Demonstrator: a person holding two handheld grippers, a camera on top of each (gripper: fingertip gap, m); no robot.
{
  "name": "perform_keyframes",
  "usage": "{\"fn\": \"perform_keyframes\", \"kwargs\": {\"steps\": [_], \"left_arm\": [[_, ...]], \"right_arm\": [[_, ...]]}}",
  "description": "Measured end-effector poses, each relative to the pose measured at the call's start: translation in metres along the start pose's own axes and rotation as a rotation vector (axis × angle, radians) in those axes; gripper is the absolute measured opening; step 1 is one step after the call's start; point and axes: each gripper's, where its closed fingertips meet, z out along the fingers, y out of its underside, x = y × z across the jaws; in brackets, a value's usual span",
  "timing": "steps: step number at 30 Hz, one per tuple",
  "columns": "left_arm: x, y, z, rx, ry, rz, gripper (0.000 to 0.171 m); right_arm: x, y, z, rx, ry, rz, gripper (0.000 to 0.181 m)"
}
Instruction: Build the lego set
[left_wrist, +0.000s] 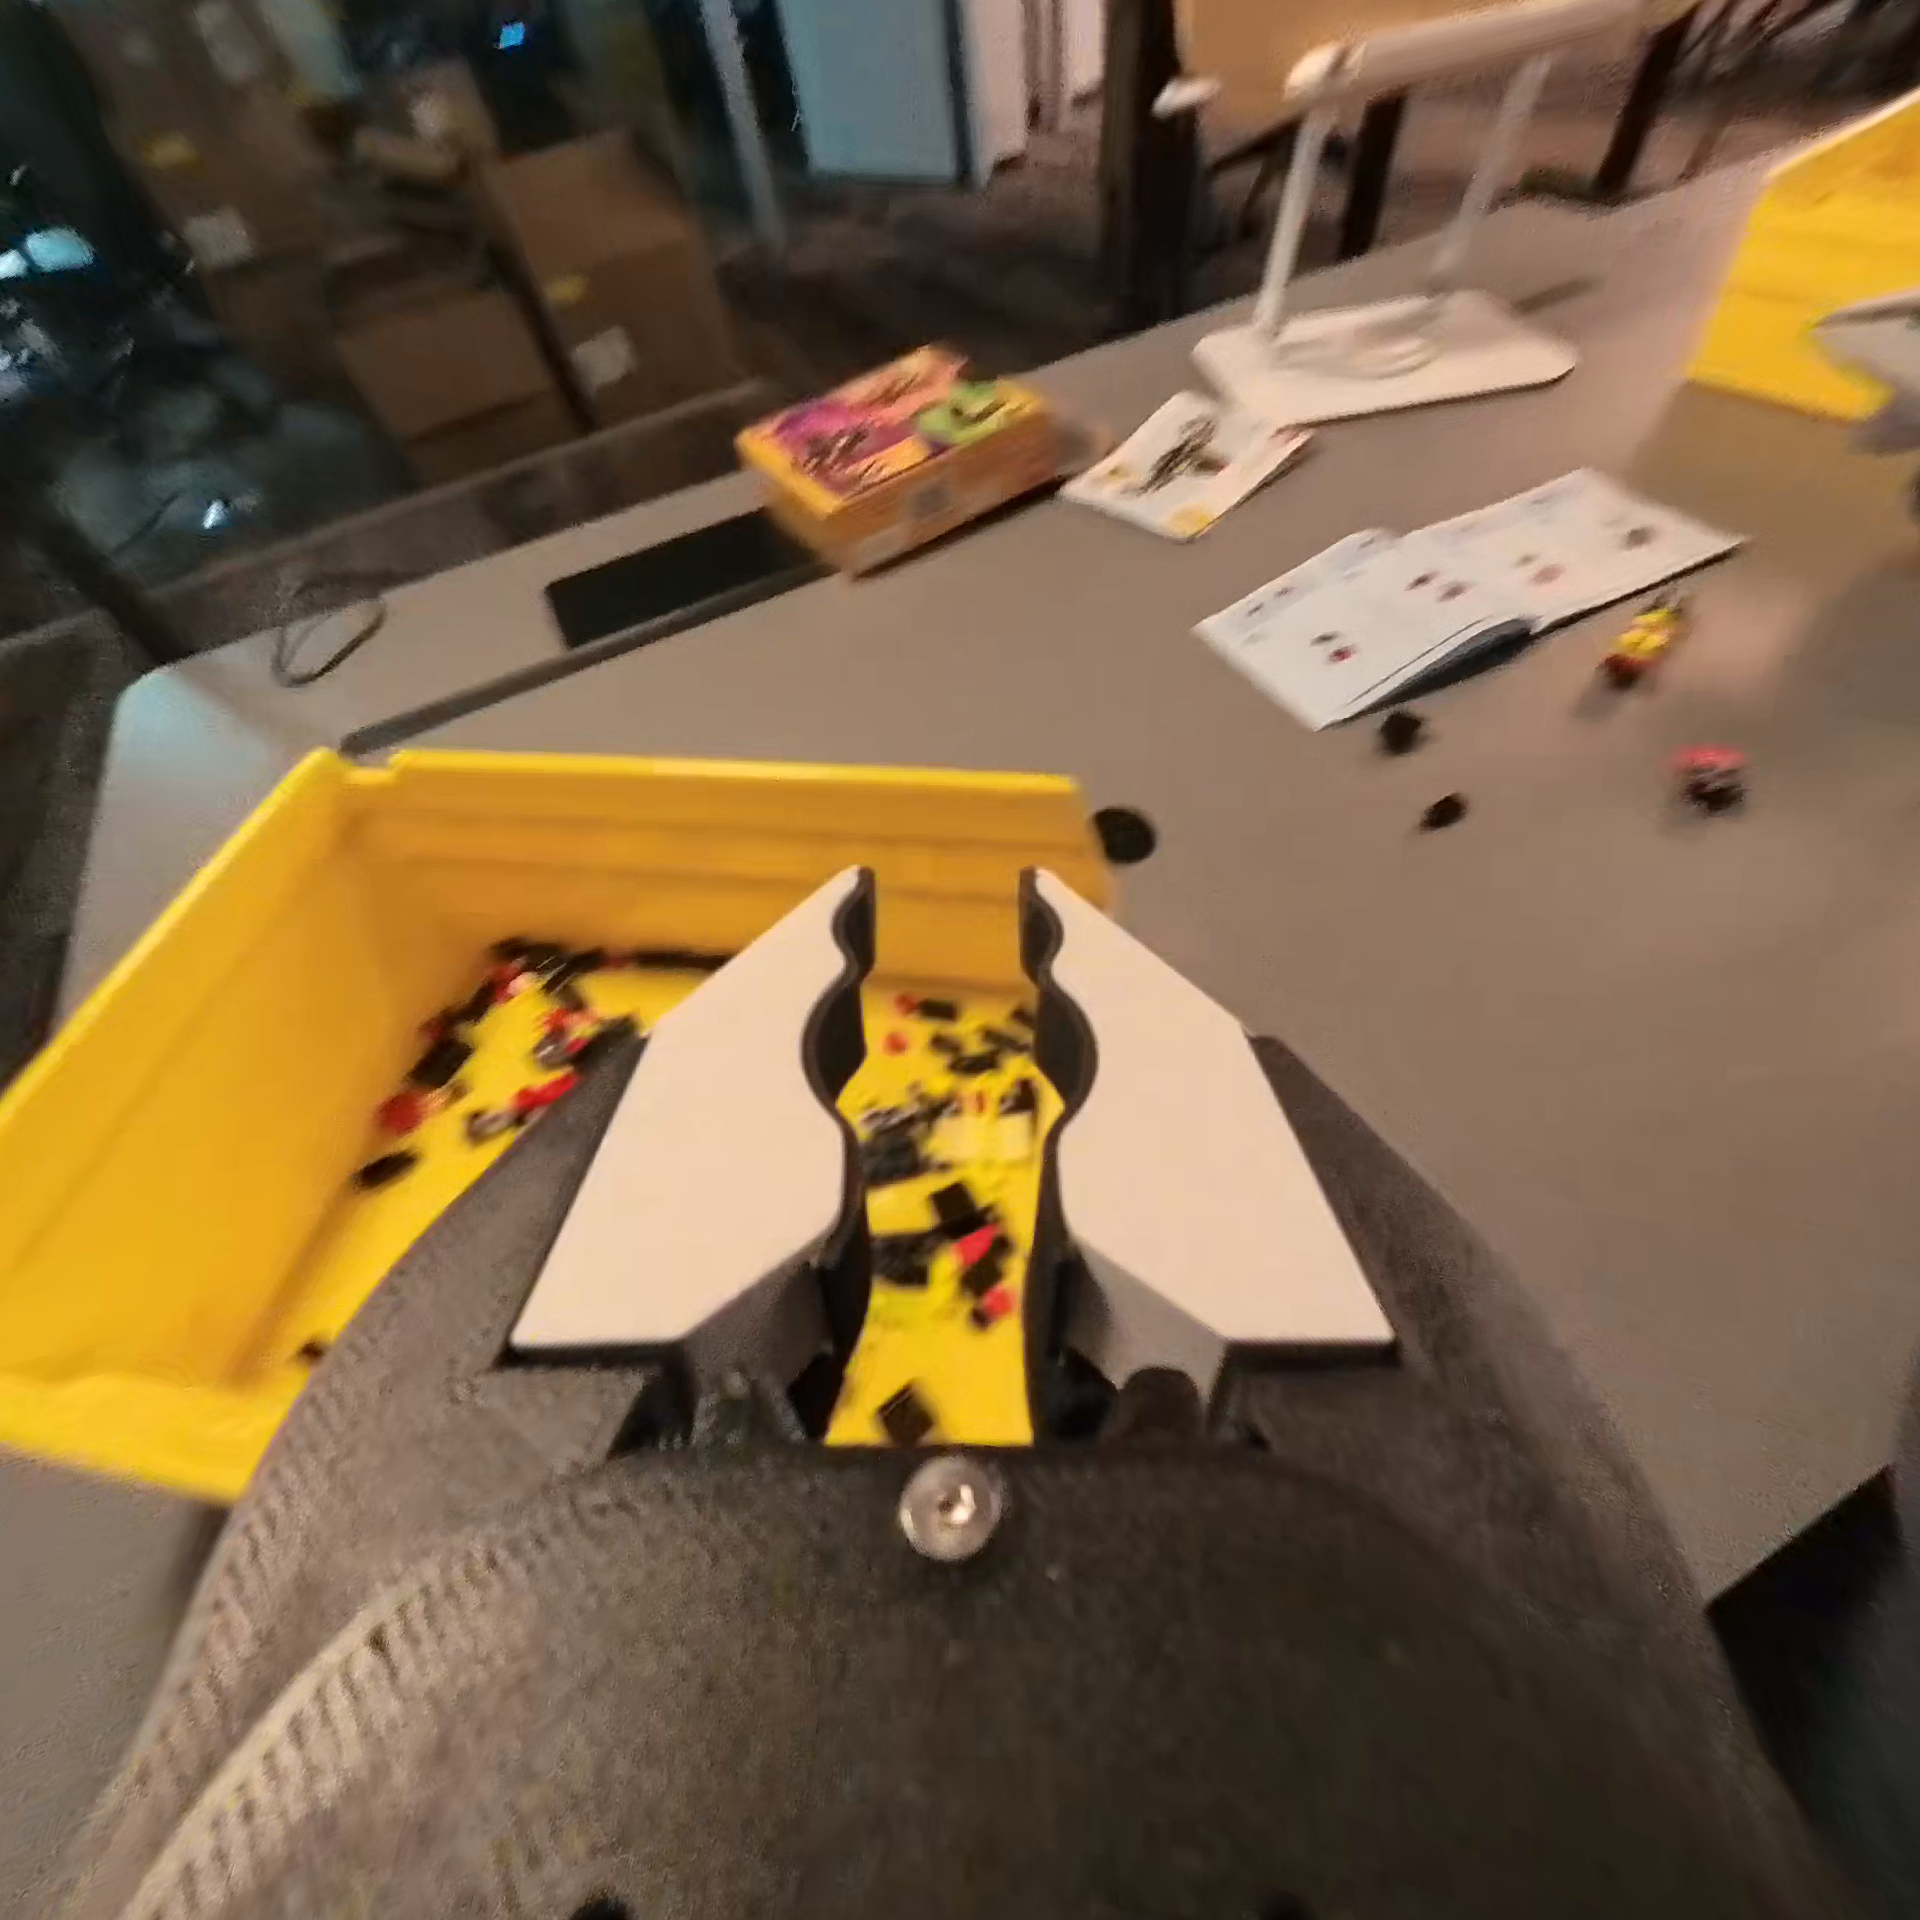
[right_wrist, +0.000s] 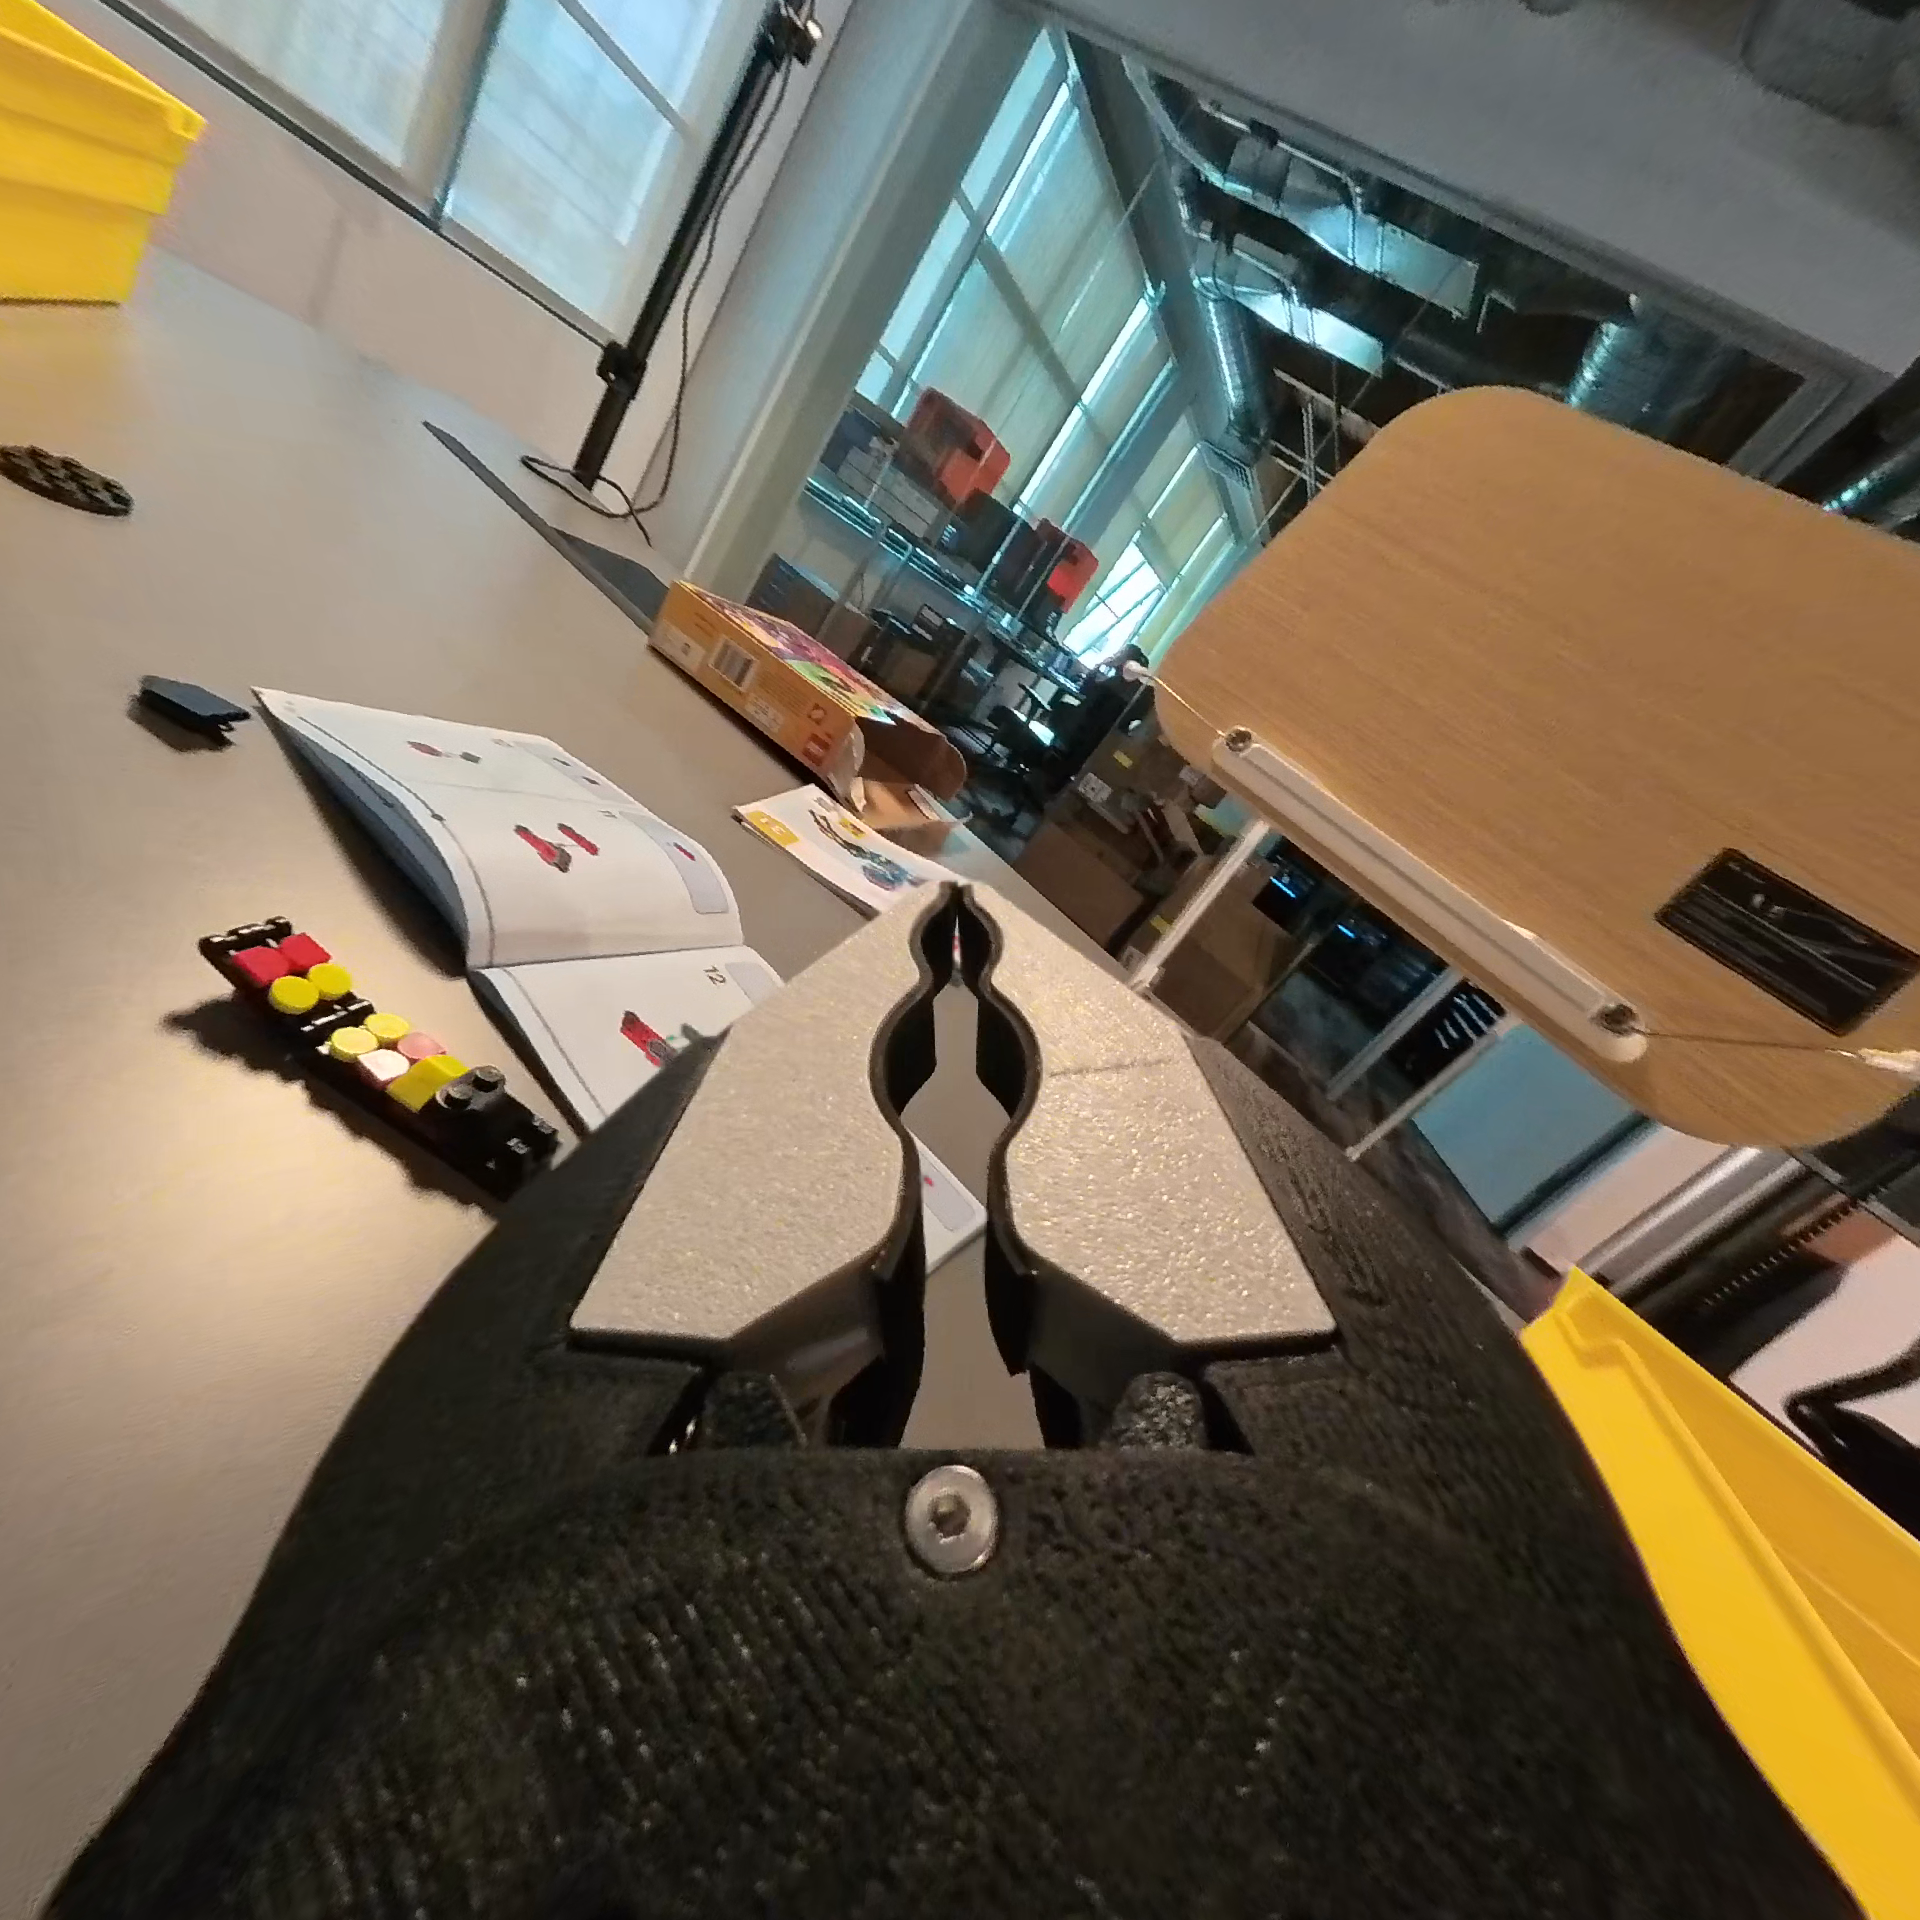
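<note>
My left gripper (left_wrist: 948, 902) is open and empty, held above a yellow bin (left_wrist: 187, 1049) that holds several loose black, red and yellow lego pieces (left_wrist: 940, 1195). My right gripper (right_wrist: 958, 906) is shut with nothing between its tips, low over the grey table. A long black lego assembly (right_wrist: 379, 1049) topped with red, yellow and pink pieces lies on the table to its left. An open instruction booklet (right_wrist: 540, 862) lies beyond it; it also shows in the left wrist view (left_wrist: 1455, 592). A partly built model (left_wrist: 1647, 642) and small loose pieces (left_wrist: 1709, 779) lie near the booklet.
The lego box (left_wrist: 899, 442) and a second leaflet (left_wrist: 1184, 462) lie at the table's far side, by a white lamp base (left_wrist: 1392, 353). A round black plate (right_wrist: 64, 480) and a dark flat piece (right_wrist: 187, 701) lie left. Another yellow bin (right_wrist: 1745, 1558) is at right; a wooden board (right_wrist: 1558, 727) overhangs. Across from one pair of fingers to the other is roughly 50 cm. About 20 cm separates my left fingertips from the round black plate (right_wrist: 64, 480). The left camera catches it too, in the left wrist view (left_wrist: 1126, 833).
</note>
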Motion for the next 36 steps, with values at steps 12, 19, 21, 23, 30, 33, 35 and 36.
{"fn": "perform_keyframes", "kwargs": {"steps": [12,19,21,23,30,33,35,36], "left_arm": [[-0.112,0.056,0.033,-0.489,0.039,0.082,0.013],[-0.128,0.087,0.071,-0.684,0.162,-0.13,0.017],[-0.138,0.105,0.075,-0.786,0.118,-0.106,0.02],[-0.143,0.119,0.076,-0.878,0.095,-0.11,0.024],[-0.122,0.118,0.094,-0.884,0.258,-0.255,0.033],[-0.141,0.128,0.09,-0.963,0.156,-0.179,0.026],[-0.146,0.14,0.076,-1.068,0.118,-0.156,0.025],[-0.144,0.145,0.069,-1.115,0.121,-0.175,0.022]], "right_arm": [[0.021,0.02,0.001,-0.12,0.127,-0.01,0.0],[0.024,0.025,0.002,-0.165,0.158,-0.04,0.0],[0.025,0.027,0.002,-0.173,0.161,-0.044,0.0],[0.025,0.028,0.003,-0.18,0.162,-0.047,0.0],[0.023,0.028,0.004,-0.187,0.151,-0.061,0.0],[0.022,0.028,0.004,-0.187,0.145,-0.063,0.0],[0.021,0.028,0.004,-0.185,0.142,-0.061,0.0],[0.021,0.028,0.004,-0.184,0.141,-0.06,0.0]]}}
